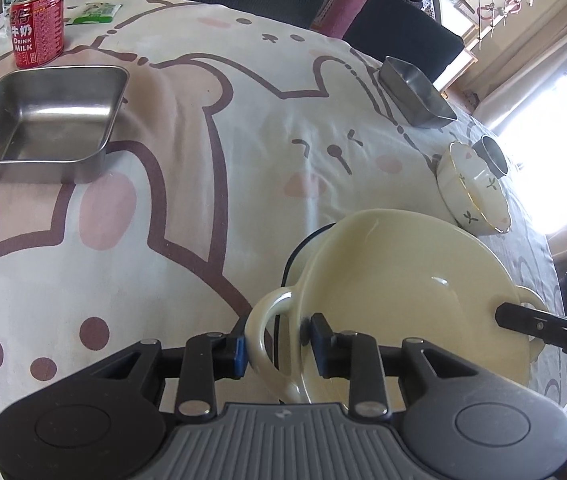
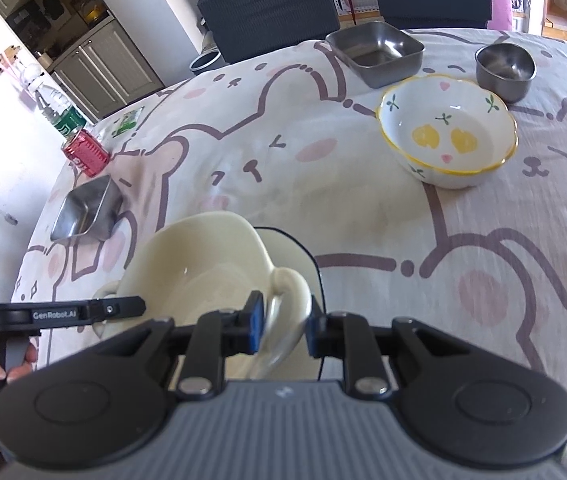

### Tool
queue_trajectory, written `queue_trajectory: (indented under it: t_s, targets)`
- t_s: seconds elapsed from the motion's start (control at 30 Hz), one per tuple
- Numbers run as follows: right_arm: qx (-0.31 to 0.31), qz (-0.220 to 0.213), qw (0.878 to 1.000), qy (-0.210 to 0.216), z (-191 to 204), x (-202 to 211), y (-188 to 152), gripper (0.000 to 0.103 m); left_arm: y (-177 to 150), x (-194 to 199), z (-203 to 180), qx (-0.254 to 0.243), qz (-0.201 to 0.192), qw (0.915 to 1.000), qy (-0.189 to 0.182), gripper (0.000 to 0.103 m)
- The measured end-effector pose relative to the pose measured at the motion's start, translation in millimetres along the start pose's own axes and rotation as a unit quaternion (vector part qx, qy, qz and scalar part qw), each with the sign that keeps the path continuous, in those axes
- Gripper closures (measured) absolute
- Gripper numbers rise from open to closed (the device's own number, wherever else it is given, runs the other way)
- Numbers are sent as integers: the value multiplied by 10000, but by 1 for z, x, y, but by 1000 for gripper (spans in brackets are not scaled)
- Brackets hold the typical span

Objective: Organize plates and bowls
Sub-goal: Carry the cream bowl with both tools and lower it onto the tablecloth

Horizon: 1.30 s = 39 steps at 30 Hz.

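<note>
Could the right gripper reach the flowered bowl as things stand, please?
Probably not right away: the right gripper is shut on a handle of the cream dish, shared with the left gripper. Once it lets go, bare cloth leads to the flowered bowl.

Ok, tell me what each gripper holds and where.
Both hold the cream two-handled ceramic bowl: left gripper on one loop handle, right gripper on the other.

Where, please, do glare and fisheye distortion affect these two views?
Left wrist view: window light blows out the right edge beyond the small floral ceramic bowl, and the patterned tablecloth bulges. Right wrist view: even lighting, a small highlight inside the cream two-handled bowl, curved table edges.
</note>
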State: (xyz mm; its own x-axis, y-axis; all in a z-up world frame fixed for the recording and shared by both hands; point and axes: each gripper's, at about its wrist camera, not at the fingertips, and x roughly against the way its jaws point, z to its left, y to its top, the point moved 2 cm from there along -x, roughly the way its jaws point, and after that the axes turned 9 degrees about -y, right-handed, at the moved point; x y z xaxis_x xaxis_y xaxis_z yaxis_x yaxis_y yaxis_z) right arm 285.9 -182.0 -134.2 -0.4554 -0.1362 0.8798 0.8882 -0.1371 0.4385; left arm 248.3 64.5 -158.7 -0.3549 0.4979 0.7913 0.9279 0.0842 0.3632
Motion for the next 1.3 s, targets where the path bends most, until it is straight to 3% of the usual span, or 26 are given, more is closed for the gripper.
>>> queue_trajectory:
  t_s: [0.2,0.57,1.3]
  targets:
    - [109,13,9999,-21,5,-2,0,78,-2,-8,-1,-154,173,9996,185,67]
    - [111,44,9999,-69,4,-5,1,78,-1,-9,-4,-213,139,9994,245,67]
    - [256,435,9985,-208,-2,-20,-3,75,-1,-10,-20,-796,200,9951,555,68]
